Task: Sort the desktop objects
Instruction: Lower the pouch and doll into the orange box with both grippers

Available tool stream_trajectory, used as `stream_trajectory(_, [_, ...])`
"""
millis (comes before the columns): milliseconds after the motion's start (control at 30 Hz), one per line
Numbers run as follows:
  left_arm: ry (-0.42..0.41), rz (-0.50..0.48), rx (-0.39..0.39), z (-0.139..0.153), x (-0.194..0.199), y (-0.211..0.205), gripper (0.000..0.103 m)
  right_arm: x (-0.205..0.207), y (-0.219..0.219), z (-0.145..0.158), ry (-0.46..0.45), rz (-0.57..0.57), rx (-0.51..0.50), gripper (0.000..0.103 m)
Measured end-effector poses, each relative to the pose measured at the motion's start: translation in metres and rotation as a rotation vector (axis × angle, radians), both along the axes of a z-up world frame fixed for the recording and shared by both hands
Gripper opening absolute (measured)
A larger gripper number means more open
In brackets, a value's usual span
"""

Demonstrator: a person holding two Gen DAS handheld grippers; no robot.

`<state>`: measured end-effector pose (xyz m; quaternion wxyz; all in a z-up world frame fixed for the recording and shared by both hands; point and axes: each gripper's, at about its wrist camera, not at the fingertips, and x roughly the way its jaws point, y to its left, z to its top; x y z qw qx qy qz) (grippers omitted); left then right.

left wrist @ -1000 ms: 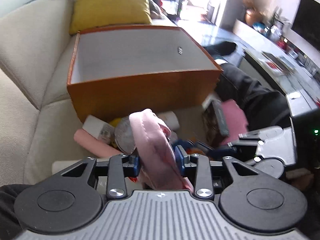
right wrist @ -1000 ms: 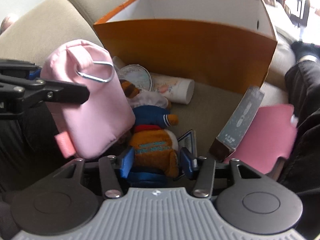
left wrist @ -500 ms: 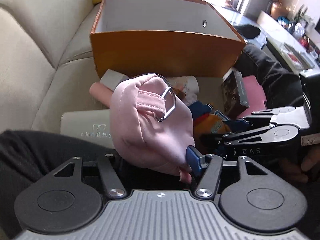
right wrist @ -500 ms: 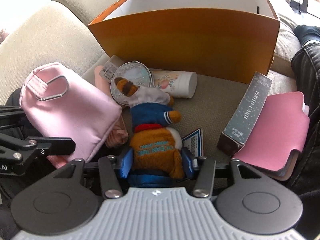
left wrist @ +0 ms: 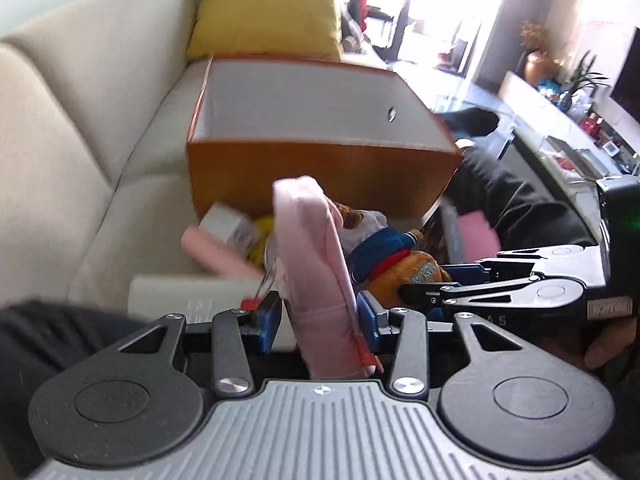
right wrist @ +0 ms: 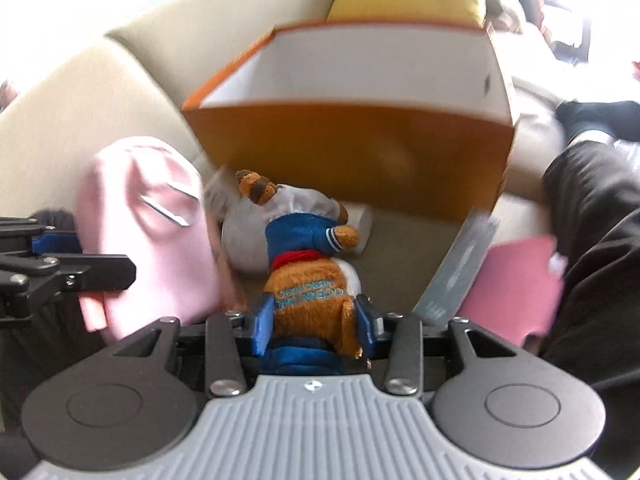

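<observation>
Left hand-held gripper (left wrist: 318, 318): its blue pads stand partly spread and pinch the lower end of a soft pink fabric pouch with a metal snap hook (left wrist: 312, 264), which rises edge-on between them; the jaws have just been closing, with the pouch between them. Right hand-held gripper (right wrist: 314, 320): its blue pads press on the orange hindquarters of a small brown plush bear in a blue jacket and red scarf (right wrist: 308, 264); these jaws have also just been closing, on the bear.

Compared with half a second earlier, the pouch, then lying broad and loose across wide jaws, now stands narrow and clamped. The bear, then resting among the clutter, now sits higher in the right wrist view, its head nearer the box.

The open orange cardboard box with a white interior (left wrist: 320, 128) stands on the cream fabric sofa (left wrist: 80, 120), beyond both grippers, with a yellow cushion (left wrist: 268, 12) behind it. A grey card carton (right wrist: 456, 272) and a pink notebook (right wrist: 516, 280) lie just right of the bear.
</observation>
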<state>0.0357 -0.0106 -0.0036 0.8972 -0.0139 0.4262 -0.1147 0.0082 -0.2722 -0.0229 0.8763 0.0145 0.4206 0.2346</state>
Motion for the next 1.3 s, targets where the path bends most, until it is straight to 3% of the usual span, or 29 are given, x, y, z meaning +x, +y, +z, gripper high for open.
stream_trajectory(267, [-0.035, -0.012, -0.015, -0.004, 0.021, -0.015, 0.029, 0.001, -0.011, 0.034, -0.053, -0.049, 0.059, 0.044])
stream_trajectory(533, [-0.16, -0.038, -0.083, 0.039, 0.04, -0.021, 0.028, 0.033, -0.024, 0.083, -0.111, -0.097, 0.077, 0.044])
stream_trajectory(800, [-0.243, -0.047, -0.155, 0.071, 0.1, -0.029, 0.027, 0.101, -0.039, 0.115, -0.113, -0.204, 0.073, 0.044])
stream_trajectory(900, [-0.233, -0.037, -0.154, 0.064, 0.132, -0.035, 0.027, 0.138, -0.04, 0.113, -0.08, -0.242, 0.036, 0.044])
stream_trajectory(1033, [-0.164, -0.045, -0.162, 0.035, 0.169, -0.042, 0.027, 0.177, -0.038, 0.091, 0.03, -0.277, -0.024, 0.044])
stream_trajectory(1300, [-0.016, -0.086, -0.18, -0.023, 0.201, -0.057, 0.026, 0.202, -0.034, 0.049, 0.16, -0.298, -0.124, 0.045])
